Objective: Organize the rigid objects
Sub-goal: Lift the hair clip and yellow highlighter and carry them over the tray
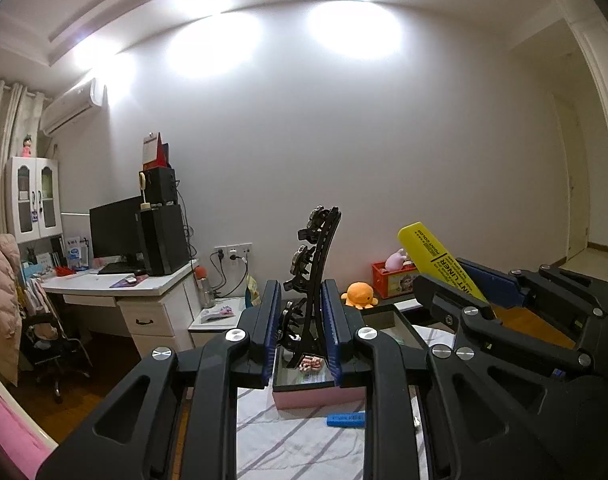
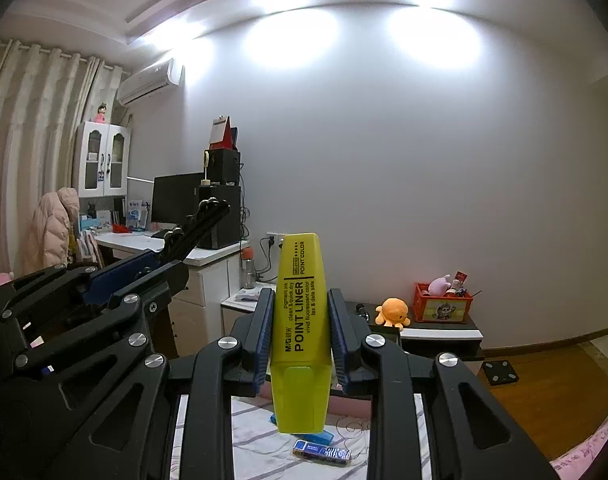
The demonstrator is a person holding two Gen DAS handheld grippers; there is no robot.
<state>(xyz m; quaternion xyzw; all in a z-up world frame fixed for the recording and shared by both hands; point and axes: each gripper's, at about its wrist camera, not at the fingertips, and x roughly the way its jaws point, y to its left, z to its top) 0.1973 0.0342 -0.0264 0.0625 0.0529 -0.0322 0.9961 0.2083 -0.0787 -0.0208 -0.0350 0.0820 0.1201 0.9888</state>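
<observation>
My left gripper (image 1: 302, 300) is shut on a long black hair claw clip (image 1: 313, 264) that stands upright between its blue pads, and in the right wrist view the clip (image 2: 196, 228) juts up at the left. My right gripper (image 2: 300, 304) is shut on a yellow highlighter (image 2: 300, 320), cap end toward the camera, and the left wrist view shows the highlighter (image 1: 435, 260) at the right. Both are held above a pink-sided open box (image 1: 315, 398) on a striped sheet. A small pink-and-white item (image 1: 309, 364) lies inside the box.
A blue eraser (image 1: 345, 419) and a blue patterned lighter-like item (image 2: 321, 452) lie on the striped bedsheet (image 1: 296, 440) below. Beyond stand a white desk (image 1: 120, 284) with monitor, an orange plush (image 1: 359, 294), a red crate (image 2: 443, 304) and a white wall.
</observation>
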